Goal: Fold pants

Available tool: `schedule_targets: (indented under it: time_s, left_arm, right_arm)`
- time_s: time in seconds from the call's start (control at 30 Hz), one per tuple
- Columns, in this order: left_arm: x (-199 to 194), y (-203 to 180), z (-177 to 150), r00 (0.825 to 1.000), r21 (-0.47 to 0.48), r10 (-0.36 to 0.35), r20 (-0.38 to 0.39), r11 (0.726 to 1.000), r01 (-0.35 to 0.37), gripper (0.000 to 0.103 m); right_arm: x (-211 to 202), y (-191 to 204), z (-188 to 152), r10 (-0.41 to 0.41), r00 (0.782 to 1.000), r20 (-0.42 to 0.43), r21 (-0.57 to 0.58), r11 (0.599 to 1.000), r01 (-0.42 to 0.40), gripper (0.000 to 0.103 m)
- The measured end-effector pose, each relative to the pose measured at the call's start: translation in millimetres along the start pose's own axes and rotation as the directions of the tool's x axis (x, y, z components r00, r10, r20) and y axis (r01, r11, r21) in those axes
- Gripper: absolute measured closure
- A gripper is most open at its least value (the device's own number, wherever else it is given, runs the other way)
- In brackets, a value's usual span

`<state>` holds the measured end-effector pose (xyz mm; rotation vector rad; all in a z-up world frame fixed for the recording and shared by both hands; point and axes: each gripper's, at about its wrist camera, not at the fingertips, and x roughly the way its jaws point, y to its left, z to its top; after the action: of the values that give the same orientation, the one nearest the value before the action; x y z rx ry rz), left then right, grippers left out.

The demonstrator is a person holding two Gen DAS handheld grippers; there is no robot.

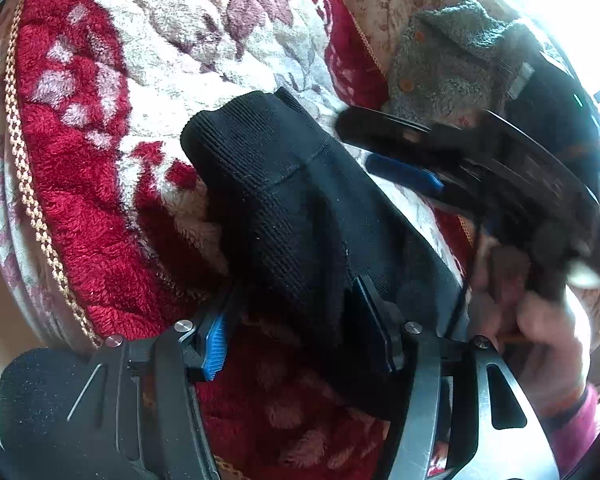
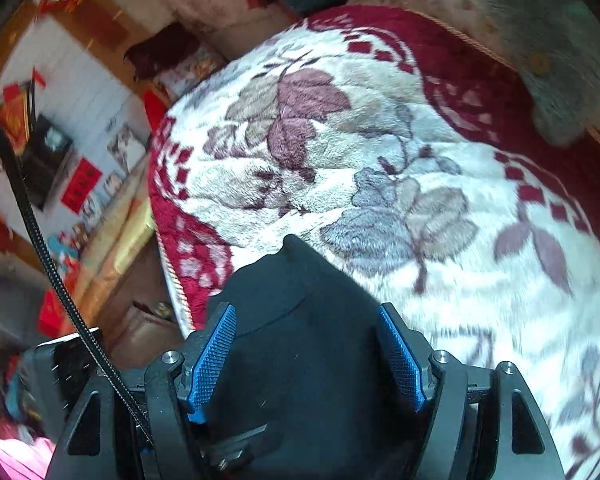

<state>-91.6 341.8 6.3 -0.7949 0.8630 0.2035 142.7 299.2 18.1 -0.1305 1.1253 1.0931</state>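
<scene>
Black pants [image 1: 296, 216] lie bunched up on a fluffy red and white blanket [image 1: 148, 60] with leaf shapes on it. The left gripper [image 1: 300, 340] has its blue pads [image 1: 216, 344] on both sides of the pants, and the cloth fills the gap, so it looks like it is holding them. The right gripper [image 2: 312, 356] is wide, with the dark cloth sitting between its fingers [image 2: 212, 356] but not squeezed. A gray fuzzy cloth [image 1: 452, 60] lies near the far edge of the blanket.
</scene>
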Motion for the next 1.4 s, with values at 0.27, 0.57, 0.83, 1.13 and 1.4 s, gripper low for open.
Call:
schedule_targets:
  time_s: [0.27,0.57,0.83,1.13,1.4]
  left_arm:
    - [2,4,-3,0.999,-0.013,-0.031,0.041,0.999,0.031,0.042]
    - [5,7,3,0.996,-0.004,-0.073,0.041,0.997,0.074,0.086]
    - [-24,-18,2,0.991,0.101,-0.078,0.107,0.993,0.067,0.089]
    - [-70,-78,-7,0.968,0.273,-0.178,0.177,0.954,0.125,0.089]
    - [-83,-151,-45,0.949,0.472,-0.283,0.141,0.862,0.187,0.089]
  right_arm:
    - [41,3,21,0.018,0.995,-0.093,-0.078,0.997,-0.025,0.042]
    - [50,-3,19,-0.028,0.997,-0.073,-0.11,0.994,0.019,0.082]
    - [4,11,19,0.017,0.999,0.035,-0.094,0.995,-0.014,0.088]
    - [-101,20,8,0.087,0.969,0.23,-0.036,0.996,-0.081,0.088]
    - [-199,4,-45,0.109,0.899,0.425,0.037,0.99,-0.138,0.088]
